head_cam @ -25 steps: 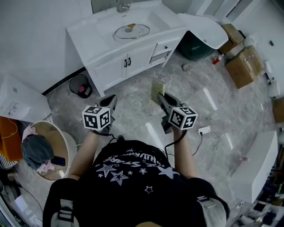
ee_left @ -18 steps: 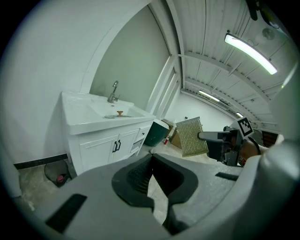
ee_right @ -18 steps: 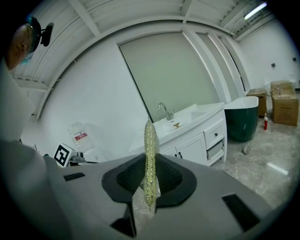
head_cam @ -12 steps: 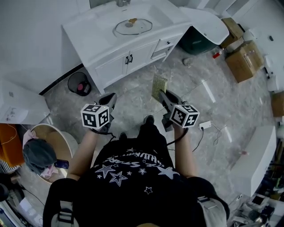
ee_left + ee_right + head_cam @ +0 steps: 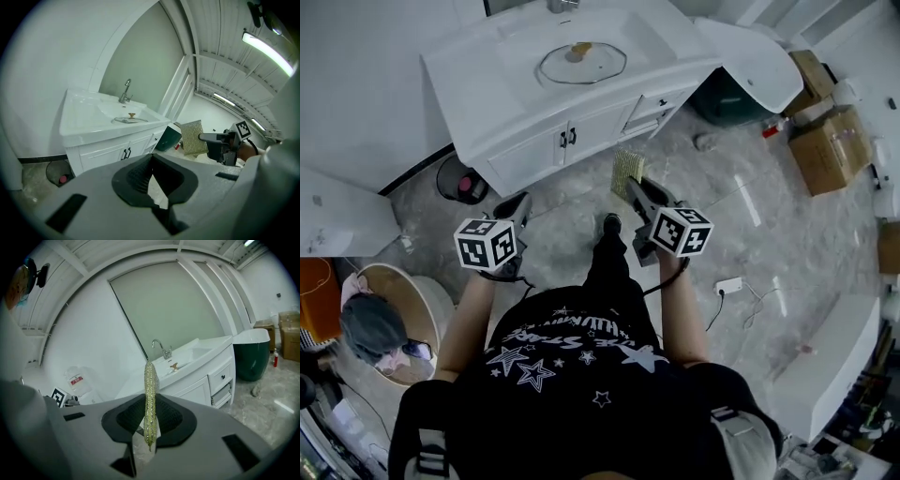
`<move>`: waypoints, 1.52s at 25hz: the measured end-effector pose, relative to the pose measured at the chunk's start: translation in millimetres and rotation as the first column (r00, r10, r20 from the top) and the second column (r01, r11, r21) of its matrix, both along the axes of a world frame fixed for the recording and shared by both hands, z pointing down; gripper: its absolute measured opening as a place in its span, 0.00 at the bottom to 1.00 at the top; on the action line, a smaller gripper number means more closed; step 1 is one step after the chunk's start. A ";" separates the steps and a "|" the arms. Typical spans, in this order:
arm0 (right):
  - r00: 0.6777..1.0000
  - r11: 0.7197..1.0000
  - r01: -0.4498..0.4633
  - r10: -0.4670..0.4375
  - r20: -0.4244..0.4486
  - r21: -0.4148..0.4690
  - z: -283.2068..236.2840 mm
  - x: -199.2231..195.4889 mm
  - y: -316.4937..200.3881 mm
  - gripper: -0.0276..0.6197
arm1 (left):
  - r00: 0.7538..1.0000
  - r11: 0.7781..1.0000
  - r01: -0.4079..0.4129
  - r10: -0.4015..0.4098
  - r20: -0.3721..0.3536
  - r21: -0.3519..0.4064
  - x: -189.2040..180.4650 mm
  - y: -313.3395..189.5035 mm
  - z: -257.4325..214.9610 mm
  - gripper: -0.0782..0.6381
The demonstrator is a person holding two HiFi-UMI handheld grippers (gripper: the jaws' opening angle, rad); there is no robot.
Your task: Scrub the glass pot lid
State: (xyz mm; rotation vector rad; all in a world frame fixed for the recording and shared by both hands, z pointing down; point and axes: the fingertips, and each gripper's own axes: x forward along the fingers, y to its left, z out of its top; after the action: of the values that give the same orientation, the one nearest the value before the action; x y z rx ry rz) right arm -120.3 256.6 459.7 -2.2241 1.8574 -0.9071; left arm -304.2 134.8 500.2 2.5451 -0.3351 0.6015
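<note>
The glass pot lid, with a tan knob, lies in the basin of the white vanity at the top of the head view. It also shows small in the left gripper view as the lid, and only its knob shows in the right gripper view. My right gripper is shut on a gold scrub pad, held upright over the floor well short of the vanity; the pad is seen edge-on between the jaws. My left gripper is shut on nothing, level with the right one.
A black bin stands left of the vanity. A dark green tub and cardboard boxes are at the right. A round basket with cloths sits at the left. A white power strip with cable lies on the marble floor.
The person has stepped toward the vanity, one foot now forward between the grippers. The vanity and lid sit nearer. Both grippers kept their grip and their spacing.
</note>
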 end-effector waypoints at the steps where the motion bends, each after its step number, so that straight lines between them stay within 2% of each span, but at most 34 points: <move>1: 1.000 1.000 0.009 -0.009 0.005 0.007 -1.2 14.5 -7.6 0.14 | 1.000 1.000 0.006 -0.006 0.002 0.001 13.2 -3.5 -0.9 0.12; 13: 0.992 0.992 0.117 -0.119 0.033 0.054 -16.8 189.3 -67.2 0.14 | 0.989 0.988 0.146 -0.147 0.026 0.045 162.9 -50.0 -24.5 0.12; 18: 0.980 0.980 0.194 -0.196 0.035 0.042 -9.4 243.6 -90.6 0.14 | 0.971 0.970 0.239 -0.240 0.016 0.049 212.9 -75.8 -27.1 0.12; 22: 0.969 0.970 0.240 -0.242 0.048 0.039 -7.5 280.6 -110.1 0.14 | 0.948 0.946 0.318 -0.319 0.009 0.061 235.8 -90.9 -32.4 0.12; 26: 0.956 0.958 0.282 -0.285 0.076 0.051 -6.3 296.5 -140.0 0.14 | 0.921 0.920 0.389 -0.390 0.008 0.049 241.2 -104.8 -35.8 0.12; 32: 0.932 0.938 0.341 -0.345 0.113 0.055 0.9 285.9 -172.4 0.14 | 0.891 0.892 0.451 -0.453 0.041 0.038 225.0 -117.0 -28.8 0.12; 38: 0.930 0.938 0.341 -0.346 0.126 0.060 1.0 292.8 -191.4 0.14 | 0.883 0.884 0.467 -0.468 0.035 0.024 231.6 -141.9 -23.0 0.12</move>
State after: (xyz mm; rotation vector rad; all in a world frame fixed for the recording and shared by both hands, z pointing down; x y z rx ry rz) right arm 172.6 65.1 460.7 -1.7938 2.2168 -1.0338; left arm -72.5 -7.1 477.2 2.3379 -0.9390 0.4593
